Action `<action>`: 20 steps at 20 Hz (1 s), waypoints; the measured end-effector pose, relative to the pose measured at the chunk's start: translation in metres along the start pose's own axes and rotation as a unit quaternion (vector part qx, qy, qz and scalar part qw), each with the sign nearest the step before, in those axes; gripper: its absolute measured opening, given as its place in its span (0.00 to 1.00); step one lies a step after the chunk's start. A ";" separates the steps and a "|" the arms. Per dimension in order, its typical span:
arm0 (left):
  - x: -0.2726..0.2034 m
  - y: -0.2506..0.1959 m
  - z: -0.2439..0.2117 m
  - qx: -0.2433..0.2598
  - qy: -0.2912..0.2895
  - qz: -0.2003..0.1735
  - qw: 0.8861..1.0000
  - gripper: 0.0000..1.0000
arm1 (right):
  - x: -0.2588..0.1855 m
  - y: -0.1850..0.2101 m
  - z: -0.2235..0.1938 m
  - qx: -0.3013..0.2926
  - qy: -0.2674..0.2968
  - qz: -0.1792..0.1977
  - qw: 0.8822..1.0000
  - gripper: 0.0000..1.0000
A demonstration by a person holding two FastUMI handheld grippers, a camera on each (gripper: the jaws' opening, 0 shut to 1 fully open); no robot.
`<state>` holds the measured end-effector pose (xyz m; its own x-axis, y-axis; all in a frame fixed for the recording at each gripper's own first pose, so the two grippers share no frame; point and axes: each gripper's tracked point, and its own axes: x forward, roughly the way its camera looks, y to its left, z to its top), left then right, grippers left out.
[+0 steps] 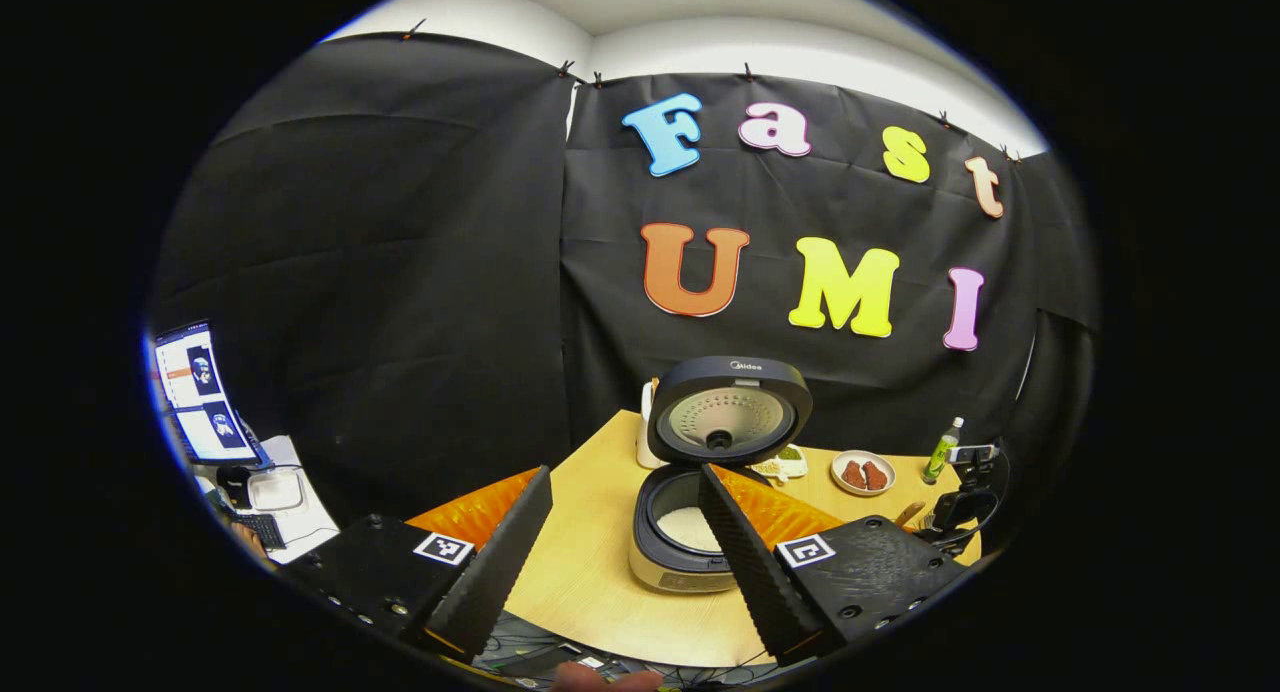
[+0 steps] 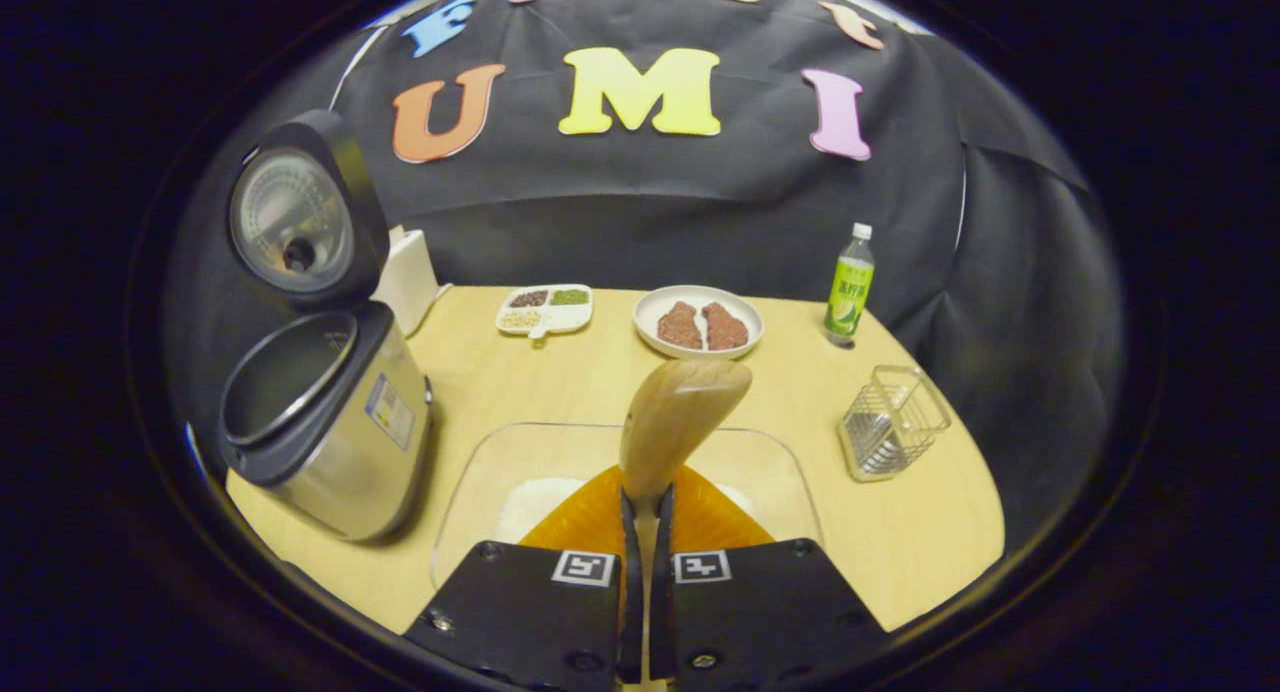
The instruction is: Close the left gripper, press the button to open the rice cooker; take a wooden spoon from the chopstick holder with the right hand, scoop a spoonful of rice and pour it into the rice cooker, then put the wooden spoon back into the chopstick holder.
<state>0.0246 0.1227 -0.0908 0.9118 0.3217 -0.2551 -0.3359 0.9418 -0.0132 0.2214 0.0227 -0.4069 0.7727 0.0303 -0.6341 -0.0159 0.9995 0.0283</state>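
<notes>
— What's the right gripper [image 2: 648,517] got?

— Its two black fingers are pinched tight on the handle of a pale, smooth wooden spoon [image 2: 678,415], whose rounded bowl stands up and tips a little to the right. Under it sits a clear, shallow plastic tray [image 2: 480,472] with white rice [image 2: 530,502] in the bottom.

— And the cooker?

— The silver-bodied rice cooker with the dark rim [image 2: 330,422] stands just beside the tray on the light wooden table [image 2: 900,552], its round lid [image 2: 295,212] swung upright. In the left gripper view white rice lies in the inner pot.

— The chopstick holder?

— A wire mesh basket [image 2: 893,420], on the other side of the tray, near a green bottle [image 2: 849,284] and a white plate with two brown pieces [image 2: 698,322].

— The left gripper [image 1: 625,547]?

— Spread wide, holding nothing, short of the cooker.
</notes>
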 end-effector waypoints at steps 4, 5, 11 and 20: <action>-0.001 -0.001 -0.002 0.000 0.005 0.005 1.000 0.95 | 0.001 0.015 -0.001 0.079 0.021 0.035 0.996 0.08; -0.002 -0.001 -0.002 -0.001 0.005 0.007 1.000 0.95 | 0.001 0.019 0.000 0.092 0.025 0.046 0.994 0.08; -0.009 -0.008 -0.004 -0.003 0.007 0.012 1.000 0.95 | -0.007 0.034 0.000 0.162 0.046 0.103 0.980 0.08; -0.010 -0.045 -0.007 0.010 0.013 -0.006 1.000 0.95 | -0.011 -0.019 0.000 0.355 0.069 0.137 0.922 0.08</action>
<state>0.0290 0.0765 -0.0947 0.9091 0.3084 -0.2799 -0.3205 0.9472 0.0027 0.2129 0.0029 -0.4009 0.7126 0.3311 -0.6186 0.2586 0.6956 0.6703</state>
